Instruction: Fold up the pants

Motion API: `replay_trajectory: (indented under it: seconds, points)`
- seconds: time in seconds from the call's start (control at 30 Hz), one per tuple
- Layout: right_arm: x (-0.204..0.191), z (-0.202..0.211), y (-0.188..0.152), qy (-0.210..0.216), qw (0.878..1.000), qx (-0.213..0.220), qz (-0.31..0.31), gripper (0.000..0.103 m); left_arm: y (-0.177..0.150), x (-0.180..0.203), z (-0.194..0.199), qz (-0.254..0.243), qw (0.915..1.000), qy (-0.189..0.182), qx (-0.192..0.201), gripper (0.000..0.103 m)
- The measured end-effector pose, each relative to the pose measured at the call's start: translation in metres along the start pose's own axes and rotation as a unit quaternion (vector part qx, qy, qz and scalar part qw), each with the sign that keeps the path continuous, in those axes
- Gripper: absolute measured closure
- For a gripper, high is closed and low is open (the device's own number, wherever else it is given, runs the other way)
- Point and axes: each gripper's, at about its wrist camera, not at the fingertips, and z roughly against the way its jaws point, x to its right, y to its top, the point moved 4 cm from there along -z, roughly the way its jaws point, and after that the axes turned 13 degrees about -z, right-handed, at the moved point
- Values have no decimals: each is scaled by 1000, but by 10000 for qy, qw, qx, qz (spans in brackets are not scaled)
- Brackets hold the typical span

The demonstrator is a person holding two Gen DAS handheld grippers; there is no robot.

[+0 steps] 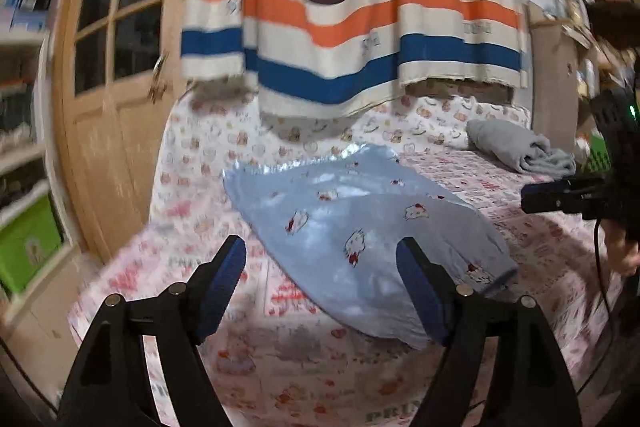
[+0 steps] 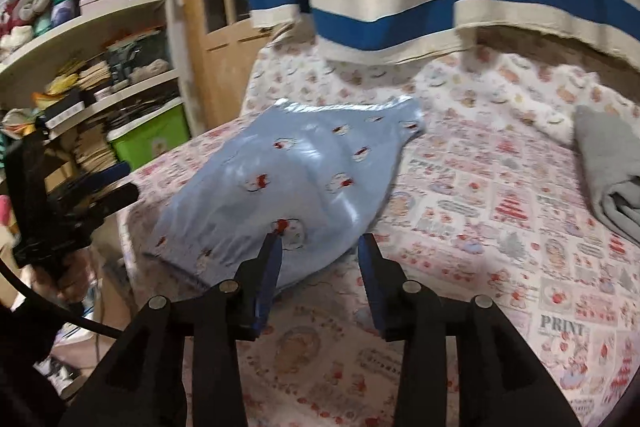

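Light blue pants (image 1: 352, 223) with small cat prints lie folded on the patterned bed sheet (image 1: 280, 359); they also show in the right wrist view (image 2: 288, 183). My left gripper (image 1: 322, 251) is open and empty, hovering above the near edge of the pants. My right gripper (image 2: 320, 247) is open and empty, just above the pants' near right edge. The right gripper also shows at the right edge of the left wrist view (image 1: 560, 197). The left gripper shows at the left of the right wrist view (image 2: 80, 203).
A folded grey garment (image 1: 520, 147) lies at the far right of the bed (image 2: 612, 171). A striped curtain (image 1: 352, 11) hangs behind the bed. A wooden door (image 1: 120, 67) and shelves with a green bin (image 2: 152, 139) stand on the left.
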Motion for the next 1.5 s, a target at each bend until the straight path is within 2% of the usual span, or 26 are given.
replay_trajectory:
  seconds: [0.07,0.13,0.2,0.27,0.37,0.47,0.57,0.67,0.77,0.93,1.03,1.17,1.27,1.37,1.43,1.47,1.5]
  points:
    - [-9,-2,-1,110,9997,-52,195,62,5,7,3,-74,9997,-237,89,30]
    - [-20,-4,-4,258,9989,-122,372,62,8,16,2,-70,9982,-588,66,40]
    - [-30,-6,-9,378,9979,-161,499,62,5,25,1,-160,9974,-706,-62,60]
    - [-38,-8,-14,395,9969,-210,654,62,-2,32,-1,-157,9966,-788,-192,73]
    - [-45,-10,-19,455,9962,-228,709,62,-14,40,-3,50,9922,-1178,-416,80]
    - [-49,-16,-21,507,9955,-339,726,62,-16,45,-1,206,9893,-1365,-469,80]
    - [-50,-22,-21,521,9949,-475,724,62,-8,50,5,389,9837,-1730,-299,80]
    - [-51,-28,-21,650,9937,-663,625,62,-6,59,-1,3,9888,-1435,-409,80]
    - [-49,-35,-23,639,9925,-816,656,62,-17,67,-21,-263,9860,-1324,-976,80]
    - [-47,-48,-28,588,9868,-1301,769,62,-18,62,-28,-113,9823,-1449,-1178,77]
    - [-45,-53,-30,588,9821,-1509,963,62,-23,54,-36,162,9793,-1536,-1310,69]
    - [-43,-60,-37,681,9737,-1848,1148,51,-28,48,-38,400,9755,-1697,-1341,66]
    - [-43,-62,-41,634,9714,-1889,1294,51,-28,50,-35,247,9769,-1679,-1301,65]
    - [-46,-65,-42,532,9693,-1875,1499,51,-28,59,-29,-135,9762,-1758,-1260,58]
    - [-47,-65,-43,466,9702,-1816,1538,52,-26,65,-22,-445,9801,-1534,-1176,58]
    - [-48,-65,-43,427,9710,-1784,1534,54,-25,66,-20,-504,9815,-1451,-1140,58]
    - [-48,-64,-43,343,9727,-1719,1523,62,-24,65,-19,-523,9825,-1403,-1110,58]
